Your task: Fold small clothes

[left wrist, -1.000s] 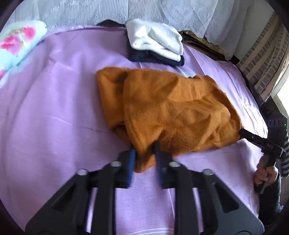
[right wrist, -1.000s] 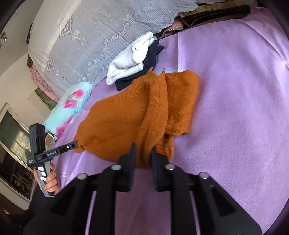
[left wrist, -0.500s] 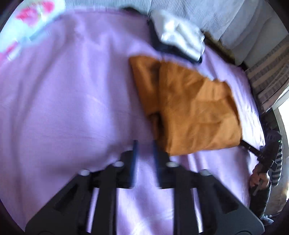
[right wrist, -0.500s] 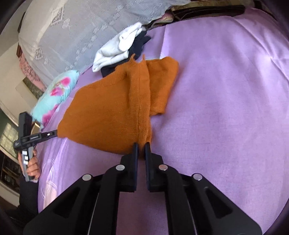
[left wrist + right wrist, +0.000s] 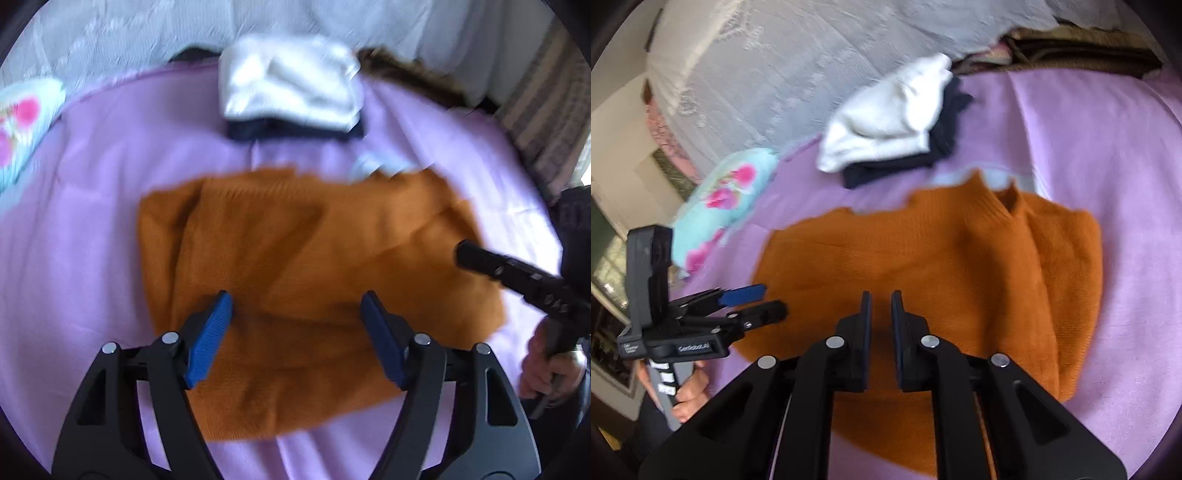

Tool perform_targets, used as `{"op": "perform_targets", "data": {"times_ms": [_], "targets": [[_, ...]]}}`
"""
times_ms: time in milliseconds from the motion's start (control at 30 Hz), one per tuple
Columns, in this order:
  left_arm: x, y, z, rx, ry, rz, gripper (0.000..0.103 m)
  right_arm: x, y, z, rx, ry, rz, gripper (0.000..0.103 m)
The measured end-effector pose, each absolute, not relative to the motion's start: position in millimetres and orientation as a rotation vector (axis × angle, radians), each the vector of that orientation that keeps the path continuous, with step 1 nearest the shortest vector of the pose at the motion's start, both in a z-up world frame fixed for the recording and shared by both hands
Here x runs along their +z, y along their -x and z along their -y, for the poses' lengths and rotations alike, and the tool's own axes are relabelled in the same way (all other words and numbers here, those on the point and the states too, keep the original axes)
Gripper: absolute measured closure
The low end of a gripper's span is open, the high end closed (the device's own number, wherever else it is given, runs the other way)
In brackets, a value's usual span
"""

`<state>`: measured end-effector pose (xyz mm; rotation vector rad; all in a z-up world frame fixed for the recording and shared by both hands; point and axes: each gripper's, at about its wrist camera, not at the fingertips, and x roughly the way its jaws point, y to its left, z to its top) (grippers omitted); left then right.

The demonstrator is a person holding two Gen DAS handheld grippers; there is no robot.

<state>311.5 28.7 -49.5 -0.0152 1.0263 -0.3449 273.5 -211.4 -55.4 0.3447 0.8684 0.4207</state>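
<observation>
An orange knitted sweater lies flat on the purple bedsheet, one side folded over along its length. My left gripper hovers over the sweater's near part, open wide, with nothing between its blue pads. In the right wrist view it shows at the left, held by a hand. My right gripper is above the sweater's middle, its fingers almost together with only a thin gap and nothing in it. From the left wrist view it enters at the right.
At the back of the bed a folded white garment rests on a dark one. A floral pillow lies at the left. Lace-covered bedding rises behind. A brick-patterned wall stands at the right.
Both grippers held the sweater's hem and pulled it out flat. They have let go; the left has opened wide, and both have moved over the sweater.
</observation>
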Motion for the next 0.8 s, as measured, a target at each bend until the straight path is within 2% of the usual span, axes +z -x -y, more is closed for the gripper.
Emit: {"op": "perform_targets", "data": {"times_ms": [67,200,300,633,800], "targets": [[-61.2,-309.8,-33.6,-0.357,0.029,-1.018,0.029,-73.1,-276.7,223.5,0.425,-0.387,-0.902,0.103],[-56.1,-303.3,-33.7,-0.358,0.026,-0.994,0.029,-72.6,-277.5,238.0,0.419,-0.466,-0.902,0.103],[-54.1,-301.2,-37.3,-0.365,0.053,-0.984,0.028,-63.6,-270.3,231.0,0.428,-0.443,-0.871,0.098],[-54.6,-290.4,-32.5,-0.322,0.015,-0.963,0.024,-19.0,-303.0,162.1,0.587,-0.418,-0.819,0.098],[-52.8,-285.1,-45.5,-0.327,0.072,-0.974,0.024,-35.4,-340.1,113.3,0.649,-0.393,-0.918,0.096]]}}
